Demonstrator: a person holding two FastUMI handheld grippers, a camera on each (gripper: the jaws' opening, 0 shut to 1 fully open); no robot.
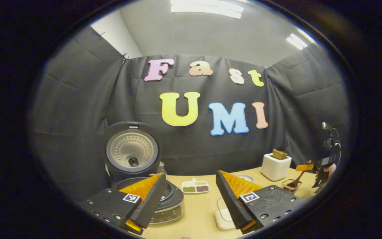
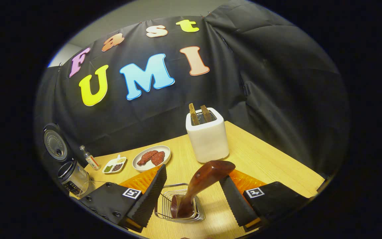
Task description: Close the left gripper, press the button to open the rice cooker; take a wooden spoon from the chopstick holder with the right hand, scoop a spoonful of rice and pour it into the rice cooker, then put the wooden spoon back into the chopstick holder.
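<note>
My right gripper (image 2: 191, 194) hangs wide open over the wire holder (image 2: 180, 207), its fingers either side of the wooden spoon (image 2: 199, 186) that leans in the holder, neither pad touching it. My left gripper (image 1: 191, 196) is open too, holding nothing, beside the rice cooker (image 1: 151, 199), whose lid (image 1: 132, 151) stands raised. The rice itself is possibly the white dish (image 1: 224, 217) between my left fingers.

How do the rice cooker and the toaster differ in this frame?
The rice cooker is dark and round, its lid standing open; the toaster is white and boxy. The toaster has two brown slices sticking up from its slots, while the cooker's contents can't be made out. Both stand on the wooden table.
</note>
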